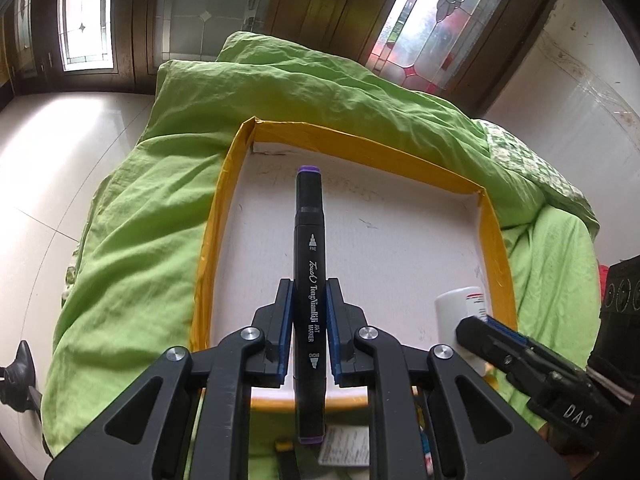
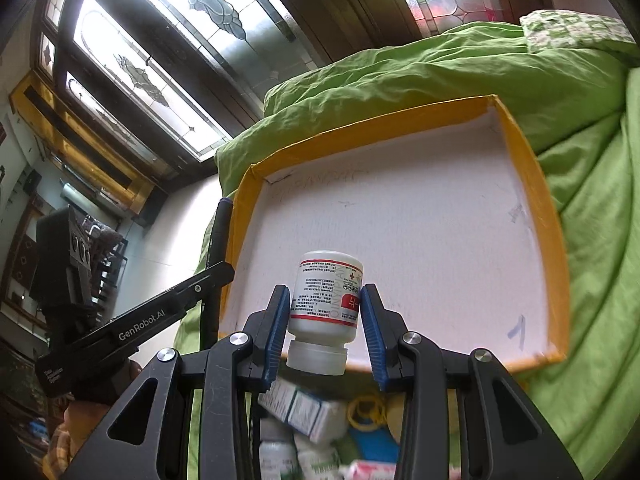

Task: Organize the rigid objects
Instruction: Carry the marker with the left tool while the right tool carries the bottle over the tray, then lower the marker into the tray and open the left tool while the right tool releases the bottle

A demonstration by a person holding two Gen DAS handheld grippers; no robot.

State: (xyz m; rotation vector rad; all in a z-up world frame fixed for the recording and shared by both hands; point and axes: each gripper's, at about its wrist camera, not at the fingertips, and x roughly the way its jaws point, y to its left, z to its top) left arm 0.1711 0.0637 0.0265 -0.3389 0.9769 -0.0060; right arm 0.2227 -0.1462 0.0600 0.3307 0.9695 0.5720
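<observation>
A rumpled lime-green quilt (image 1: 280,92) covers the bed, with a green-and-white checked pillow (image 2: 572,30) at its far end and stained-glass window panels (image 2: 160,64) in dark wooden frames behind. On the quilt lies a shallow white cardboard tray with yellow-taped walls (image 1: 216,236), its floor bare apart from faint pen scribbles and a blue "1" near one corner in the right wrist view. Below the tray's near wall sits a jumble of small white medicine boxes (image 2: 304,408), with a yellow ring and a blue item among them. The left hand-held gripper (image 1: 309,312) is clamped on a black double-ended art marker with purple end caps (image 1: 310,280); the marker runs lengthwise between the blue pads and points out over the tray, with white lettering reading "ART MARKER", "FINE" and "BROAD" on its barrel. The right hand-held gripper (image 2: 325,316) is closed on a white plastic pill bottle with a red-and-white printed label (image 2: 326,304), held upside down with its cap toward the camera, over the tray's near edge. Nothing stands between either item and the tray floor. In the left wrist view the bottle shows at the tray's near right corner, beside the other gripper's finger.
</observation>
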